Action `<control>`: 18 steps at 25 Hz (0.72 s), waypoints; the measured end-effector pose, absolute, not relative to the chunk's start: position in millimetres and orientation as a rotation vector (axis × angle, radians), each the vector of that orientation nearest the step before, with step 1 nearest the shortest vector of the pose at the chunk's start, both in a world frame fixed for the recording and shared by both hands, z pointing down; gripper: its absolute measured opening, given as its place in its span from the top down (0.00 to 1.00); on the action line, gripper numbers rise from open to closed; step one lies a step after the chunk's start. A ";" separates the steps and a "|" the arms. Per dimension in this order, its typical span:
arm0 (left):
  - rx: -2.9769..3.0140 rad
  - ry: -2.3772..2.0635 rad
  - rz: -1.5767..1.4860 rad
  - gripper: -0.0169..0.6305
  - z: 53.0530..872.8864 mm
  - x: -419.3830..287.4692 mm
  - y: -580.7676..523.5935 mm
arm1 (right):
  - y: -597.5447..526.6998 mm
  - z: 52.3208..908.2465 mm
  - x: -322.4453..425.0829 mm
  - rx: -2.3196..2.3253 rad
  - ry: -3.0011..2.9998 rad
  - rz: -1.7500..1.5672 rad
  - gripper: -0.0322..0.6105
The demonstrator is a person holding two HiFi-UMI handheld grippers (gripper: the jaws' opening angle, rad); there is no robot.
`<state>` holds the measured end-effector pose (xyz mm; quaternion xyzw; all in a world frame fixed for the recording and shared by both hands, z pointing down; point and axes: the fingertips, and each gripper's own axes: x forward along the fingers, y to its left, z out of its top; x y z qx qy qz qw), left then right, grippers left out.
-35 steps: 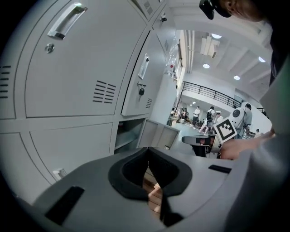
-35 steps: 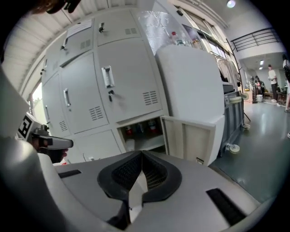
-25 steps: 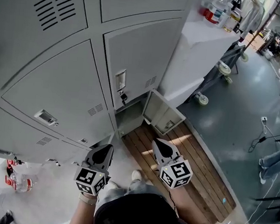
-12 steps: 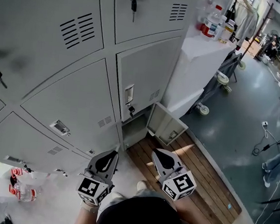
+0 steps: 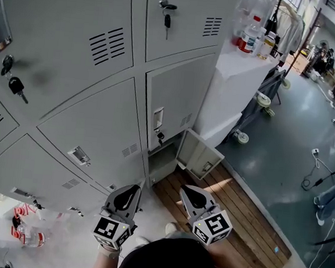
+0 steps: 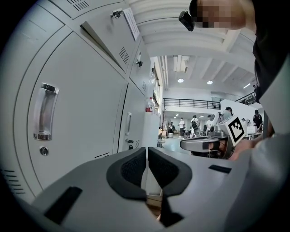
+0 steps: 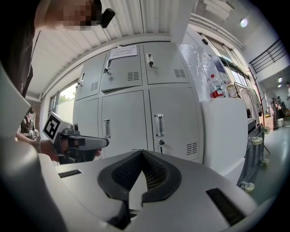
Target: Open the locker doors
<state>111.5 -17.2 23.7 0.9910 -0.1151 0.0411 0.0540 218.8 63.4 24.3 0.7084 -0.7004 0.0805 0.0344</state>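
Bottom door (image 5: 199,155) hangs open. Left gripper (image 5: 128,192) and right gripper (image 5: 190,195), both pressed together and empty, face the lockers (image 5: 92,124); next, I reckon, hook the handle (image 5: 157,119) above.

Large industrial hall, workshop type. Evidence: bank of grey steel lockers (image 5: 88,112) with keys (image 5: 168,15) hanging in locks; sealed grey floor (image 5: 284,135) with loose cables (image 5: 316,167); slatted wooden platform (image 5: 247,219) at locker foot; white cabinet (image 5: 236,78) carrying bottles (image 5: 250,35); castor wheels (image 5: 263,100) on frame beside it. Left gripper view: high ceiling with round lights (image 6: 180,80), mezzanine railing (image 6: 190,103), several people (image 6: 195,124) far down open hall (too small for detail).
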 end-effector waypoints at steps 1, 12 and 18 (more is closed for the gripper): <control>3.010 -0.347 0.126 0.95 24.5 110.5 -16.0 | 64.1 24.5 217.6 2.183 -2.154 0.254 0.91; 2.986 -0.361 0.165 0.95 35.1 98.1 -15.5 | 75.7 36.4 216.4 2.225 -2.100 0.326 0.91; 2.977 -0.381 0.177 0.95 38.2 95.0 -18.1 | 79.0 40.9 220.1 2.248 -2.080 0.348 0.91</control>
